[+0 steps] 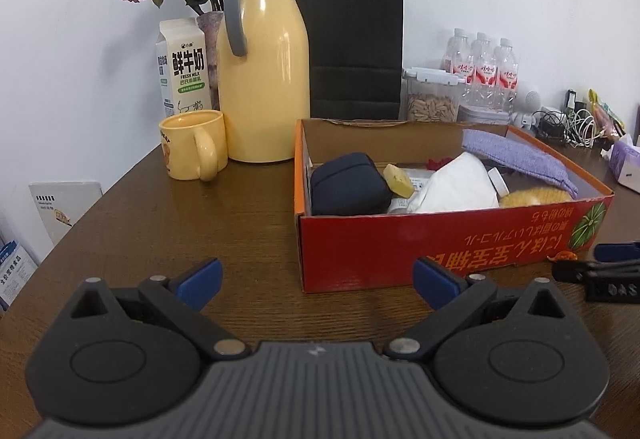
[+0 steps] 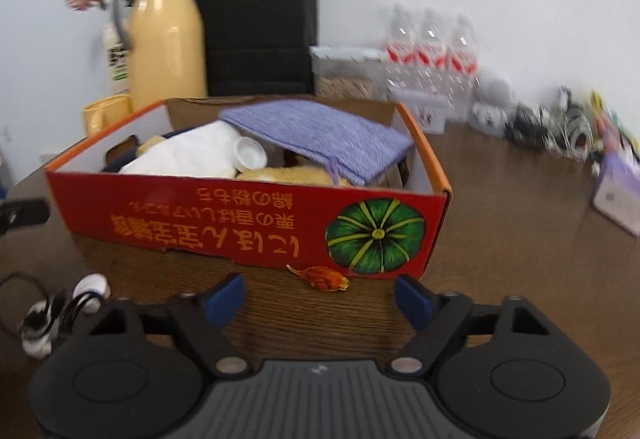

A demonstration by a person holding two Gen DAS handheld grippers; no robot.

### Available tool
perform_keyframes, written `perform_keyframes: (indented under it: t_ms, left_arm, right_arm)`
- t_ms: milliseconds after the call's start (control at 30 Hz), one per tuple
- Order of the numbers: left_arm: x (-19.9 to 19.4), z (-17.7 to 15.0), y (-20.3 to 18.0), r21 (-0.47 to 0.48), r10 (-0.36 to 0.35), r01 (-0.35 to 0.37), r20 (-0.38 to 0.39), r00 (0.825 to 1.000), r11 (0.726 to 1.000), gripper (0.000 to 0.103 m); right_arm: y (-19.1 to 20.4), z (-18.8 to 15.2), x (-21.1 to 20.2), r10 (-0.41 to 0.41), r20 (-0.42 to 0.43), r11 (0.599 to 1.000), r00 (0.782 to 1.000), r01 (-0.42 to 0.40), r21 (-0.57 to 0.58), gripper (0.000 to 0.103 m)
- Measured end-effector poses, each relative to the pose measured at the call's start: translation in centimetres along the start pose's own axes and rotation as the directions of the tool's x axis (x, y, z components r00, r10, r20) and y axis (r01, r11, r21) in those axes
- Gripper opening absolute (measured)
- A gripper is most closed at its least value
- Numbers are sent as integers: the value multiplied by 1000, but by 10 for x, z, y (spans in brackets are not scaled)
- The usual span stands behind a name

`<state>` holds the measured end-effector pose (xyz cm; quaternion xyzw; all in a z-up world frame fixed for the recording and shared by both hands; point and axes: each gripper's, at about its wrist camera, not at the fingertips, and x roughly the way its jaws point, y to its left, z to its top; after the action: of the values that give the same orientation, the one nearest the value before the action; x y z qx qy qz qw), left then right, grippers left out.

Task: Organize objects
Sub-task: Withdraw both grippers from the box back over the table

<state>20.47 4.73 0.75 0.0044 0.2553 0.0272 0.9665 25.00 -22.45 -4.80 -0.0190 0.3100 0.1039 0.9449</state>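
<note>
A red cardboard box (image 1: 440, 239) (image 2: 200, 215) stands open on the brown table. Inside lie a dark blue case (image 1: 350, 185), a yellow block (image 1: 398, 181), a white cloth (image 1: 460, 187), a purple knitted cloth (image 2: 320, 131) and something orange and fluffy (image 1: 536, 197). A small orange object (image 2: 320, 279) rests on the table against the box's front. My right gripper (image 2: 319, 299) is open just short of it, nothing between its fingers. My left gripper (image 1: 318, 279) is open over bare table before the box's left corner. White earphones with a cable (image 2: 60, 311) lie left of the right gripper.
Behind the box stand a yellow jug (image 1: 262, 79), a yellow mug (image 1: 194, 143), a milk carton (image 1: 184, 67), a vase of dried roses (image 1: 210, 27), a black paper bag (image 1: 356, 39), a seed container (image 1: 434, 99) and water bottles (image 1: 484, 71). Cables (image 1: 576, 127) and a tissue pack (image 2: 618, 195) sit at the right.
</note>
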Motion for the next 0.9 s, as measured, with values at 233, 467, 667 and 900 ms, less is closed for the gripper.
perform_keyframes:
  t_ms: [233, 467, 667, 900]
  left_arm:
    - [0, -1, -1, 2, -6, 6, -9, 1000, 1000, 103]
    - [-2, -2, -4, 6, -13, 13, -5, 1000, 1000, 103]
    - [-1, -3, -4, 7, -15, 15, -8, 1000, 1000, 103]
    - [5, -4, 0, -8, -10, 9, -33, 999, 1000, 103]
  right_arm:
    - [10, 4, 20, -63, -34, 995, 997, 66, 76, 60]
    - [21, 3, 22, -95, -21, 993, 995, 96, 75, 38]
    - [20, 1, 17, -75, -6, 995, 997, 75, 70, 27]
    - [24, -3, 6, -38, 28, 998, 999, 37, 47, 15]
